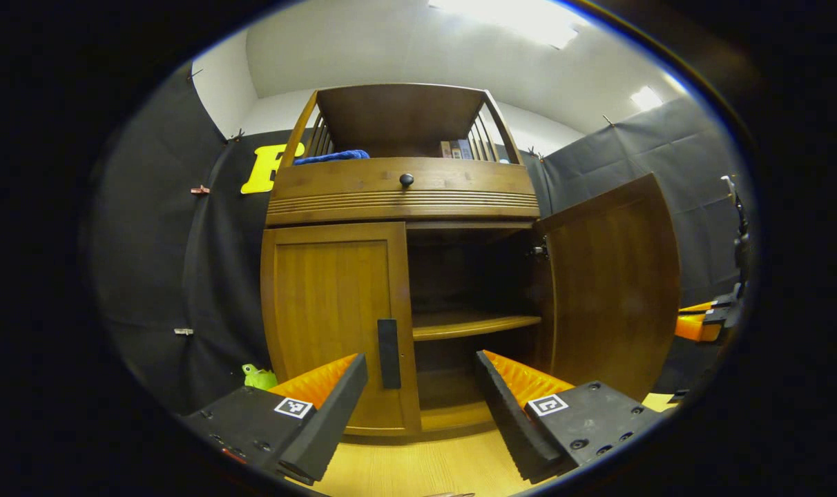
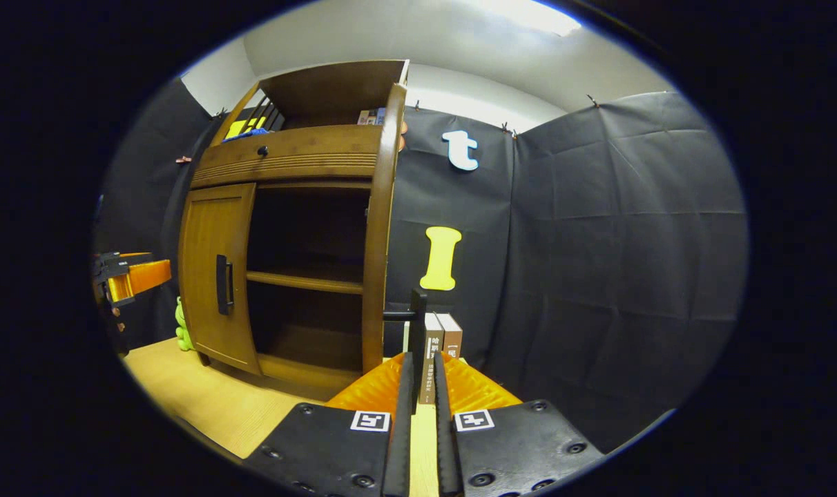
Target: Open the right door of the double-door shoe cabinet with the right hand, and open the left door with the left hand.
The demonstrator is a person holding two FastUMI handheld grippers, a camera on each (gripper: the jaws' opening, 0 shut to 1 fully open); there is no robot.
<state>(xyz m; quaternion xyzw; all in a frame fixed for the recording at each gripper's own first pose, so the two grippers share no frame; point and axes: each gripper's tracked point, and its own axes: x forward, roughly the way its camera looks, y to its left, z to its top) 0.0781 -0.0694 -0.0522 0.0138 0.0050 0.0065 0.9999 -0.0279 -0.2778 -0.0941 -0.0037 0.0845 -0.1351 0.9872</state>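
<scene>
The wooden shoe cabinet [image 1: 401, 197] stands straight ahead in the left gripper view. Its left door [image 1: 329, 310] is closed, with a dark vertical handle [image 1: 389, 353] at its inner edge. My left gripper [image 1: 418, 407] is open, one finger on either side of that handle and short of it. The right door [image 1: 612, 290] is swung wide open, showing an inner shelf [image 1: 474, 323]. In the right gripper view this door [image 2: 376, 241] appears edge-on. My right gripper [image 2: 422, 376] is shut on the right door's handle [image 2: 417, 324]. The left gripper [image 2: 132, 273] appears at the far left there.
A drawer with a round knob [image 1: 406, 180] sits above the doors, and a blue cloth [image 1: 332, 157] lies on the top shelf. A green toy [image 1: 260, 377] stands left of the cabinet. Books [image 2: 443, 338] stand by the black wall beyond the open door. The cabinet rests on a light wooden surface [image 1: 418, 462].
</scene>
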